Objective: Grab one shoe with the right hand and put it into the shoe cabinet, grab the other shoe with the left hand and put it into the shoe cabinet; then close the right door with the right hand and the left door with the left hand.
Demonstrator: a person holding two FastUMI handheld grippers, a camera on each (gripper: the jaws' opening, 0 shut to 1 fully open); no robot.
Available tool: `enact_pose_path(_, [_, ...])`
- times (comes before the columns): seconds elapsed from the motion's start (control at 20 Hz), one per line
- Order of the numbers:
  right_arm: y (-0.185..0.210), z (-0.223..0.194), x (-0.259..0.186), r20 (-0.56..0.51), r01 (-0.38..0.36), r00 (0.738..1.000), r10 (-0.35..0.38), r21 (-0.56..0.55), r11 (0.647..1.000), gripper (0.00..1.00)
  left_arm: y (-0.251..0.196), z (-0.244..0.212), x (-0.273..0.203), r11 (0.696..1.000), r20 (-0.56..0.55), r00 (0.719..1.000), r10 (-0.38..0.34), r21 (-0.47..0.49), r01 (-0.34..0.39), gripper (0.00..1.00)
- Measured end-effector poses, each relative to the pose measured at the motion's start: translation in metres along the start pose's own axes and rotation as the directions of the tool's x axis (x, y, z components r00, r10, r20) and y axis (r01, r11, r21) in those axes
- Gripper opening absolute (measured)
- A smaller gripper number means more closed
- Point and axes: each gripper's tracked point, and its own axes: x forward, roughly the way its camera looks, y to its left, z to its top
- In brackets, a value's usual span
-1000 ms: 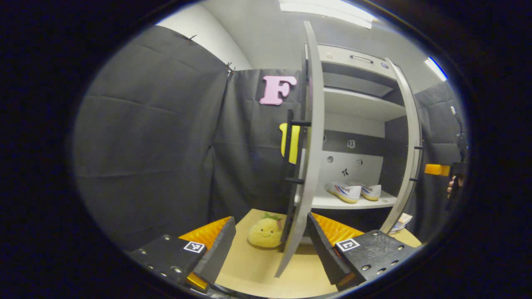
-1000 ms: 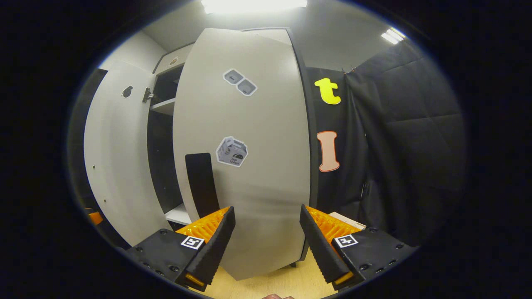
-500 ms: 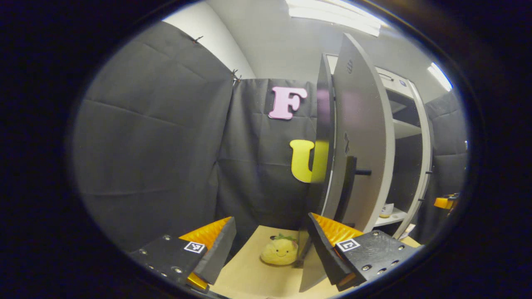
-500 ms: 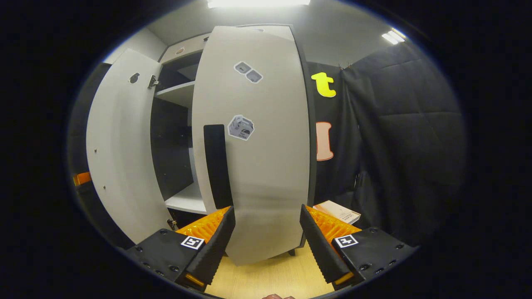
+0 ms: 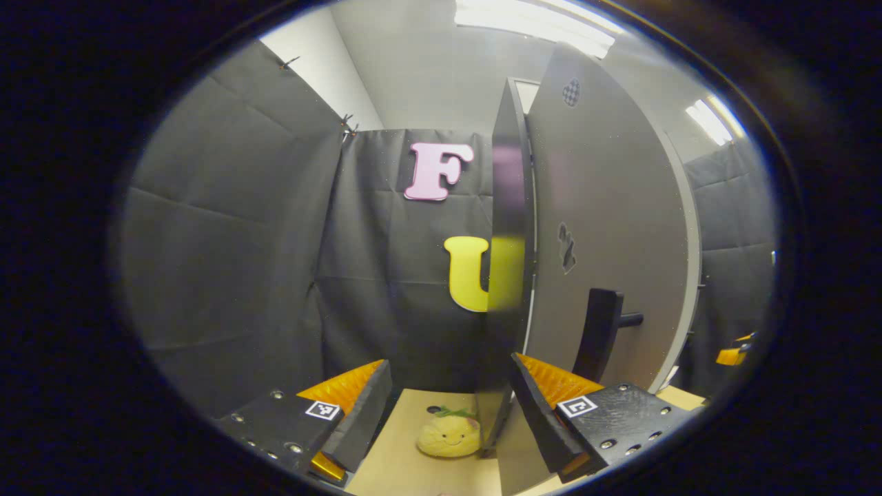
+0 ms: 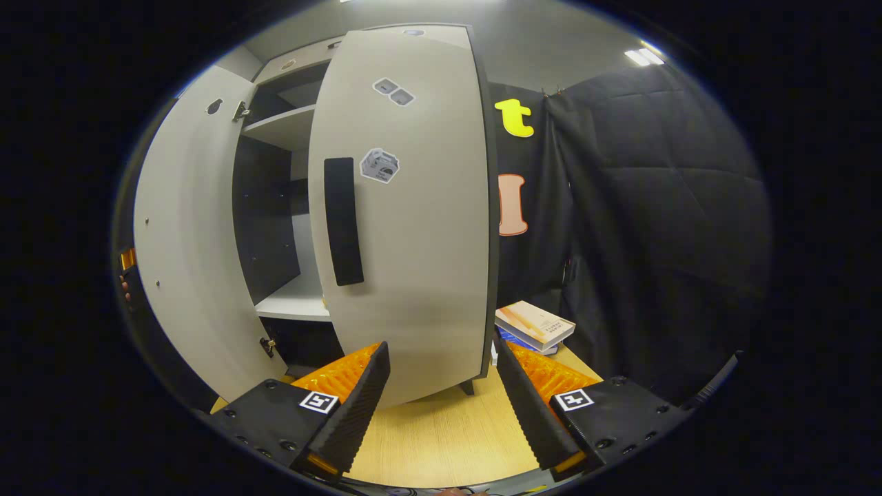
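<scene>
Right gripper view, smooth grey right door point(image 6: 406, 207), ribbed fingers point(image 6: 351, 406)

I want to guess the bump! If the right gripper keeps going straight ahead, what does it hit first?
Probably the right door: its pale front fills the space ahead of the right gripper. Depth is hard to judge.

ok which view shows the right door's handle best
The right gripper view: the handle on the right door faces the camera, unobstructed. The left gripper view shows the left door with its own handle instead.

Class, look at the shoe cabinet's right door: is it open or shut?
Partly open. In the right gripper view the right door stands swung out, with dark cabinet interior and a shelf visible beside it.
</scene>
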Motion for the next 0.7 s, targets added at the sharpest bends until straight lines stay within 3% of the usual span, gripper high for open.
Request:
enact_pose_path(0.2, [-0.007,-0.002,0.0,-0.006,0.014,1.0,-0.014,-0.002,1.0,0.98,-0.006,-0.001,0.0,0.999,-0.008,0.999,-0.04,-0.031,0.04,1.0])
enact_pose_path(0.25, [-0.009,-0.002,0.003,-0.008,0.011,1.0,-0.011,-0.01,1.0,0.98,-0.006,-0.001,0.002,0.998,-0.023,0.999,-0.048,-0.033,0.047,0.89])
enact_pose_path(0.3, [-0.011,-0.005,0.005,-0.011,0.006,1.0,-0.006,-0.013,1.0,0.98,-0.008,0.001,0.003,0.999,-0.028,0.999,-0.047,-0.016,0.047,0.94])
enact_pose_path(0.55, [-0.023,-0.007,0.027,-0.02,-0.032,0.999,0.032,0.042,0.999,0.98,-0.056,0.005,0.004,0.996,-0.08,0.995,-0.056,0.07,0.062,0.94])
enact_pose_path(0.6, [-0.026,-0.005,0.031,-0.019,-0.04,0.999,0.04,0.045,0.998,0.98,-0.065,0.005,0.003,0.996,-0.082,0.995,-0.05,0.07,0.056,0.99])
enact_pose_path(0.7, [-0.033,-0.001,0.036,-0.005,-0.05,0.999,0.05,0.037,0.998,0.98,-0.081,0.003,0.005,0.998,-0.089,0.995,-0.036,0.051,0.041,0.89])
